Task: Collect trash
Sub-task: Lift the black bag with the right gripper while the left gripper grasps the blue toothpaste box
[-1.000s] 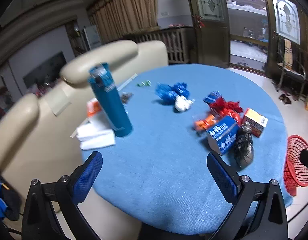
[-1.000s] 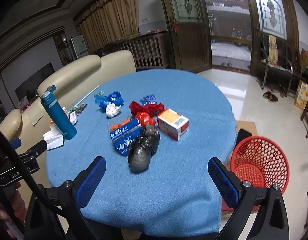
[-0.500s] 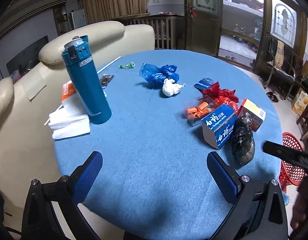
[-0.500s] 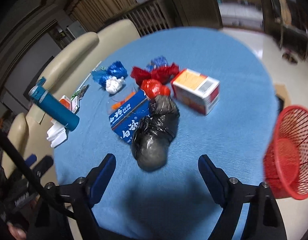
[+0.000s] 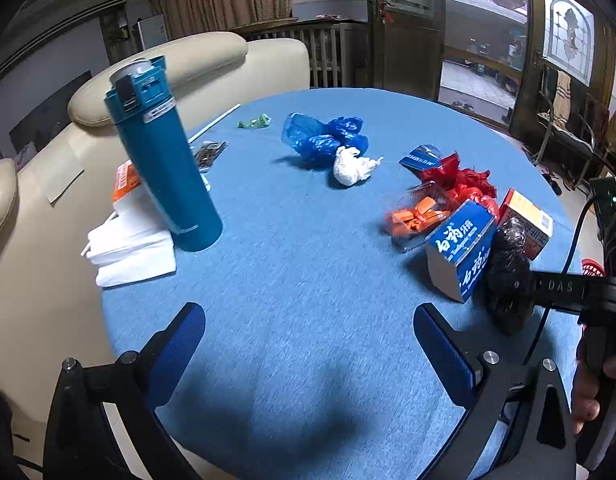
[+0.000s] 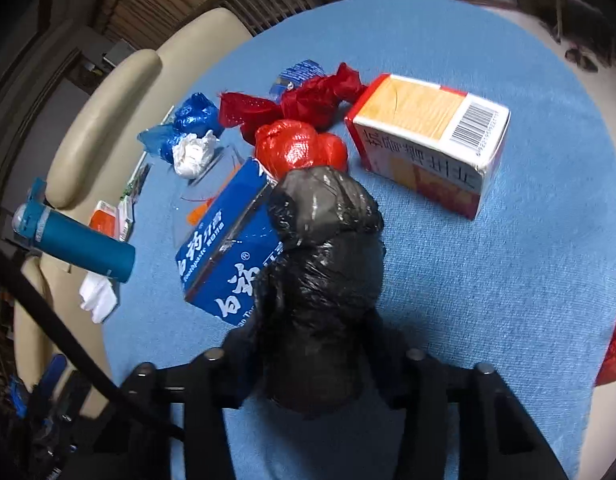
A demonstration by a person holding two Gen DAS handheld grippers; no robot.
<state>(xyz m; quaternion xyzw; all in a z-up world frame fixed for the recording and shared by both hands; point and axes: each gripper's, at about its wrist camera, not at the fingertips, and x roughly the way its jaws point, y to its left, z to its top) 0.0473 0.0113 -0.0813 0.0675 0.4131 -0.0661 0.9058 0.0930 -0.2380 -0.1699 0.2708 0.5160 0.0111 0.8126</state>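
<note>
A teal bottle [image 5: 164, 168] stands at the left of the blue surface [image 5: 308, 280], clear of the litter. The left gripper [image 5: 308, 344] hovers, fingers spread and empty. Rightward, the right gripper [image 6: 312, 364] has just been closing, fingers clenched around the black bag [image 6: 320, 280] against the blue box [image 6: 228, 256], probably for the red basket [image 6: 614, 344].

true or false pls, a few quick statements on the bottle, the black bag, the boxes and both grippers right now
1. The teal bottle stands upright on the blue table. True.
2. The right gripper is wide open over bare cloth. False: its jaws have just been closing and now clamp the black bag.
3. The left gripper holds the white wad. False: it is open and empty.
4. The blue box touches the black bag. True.
</note>
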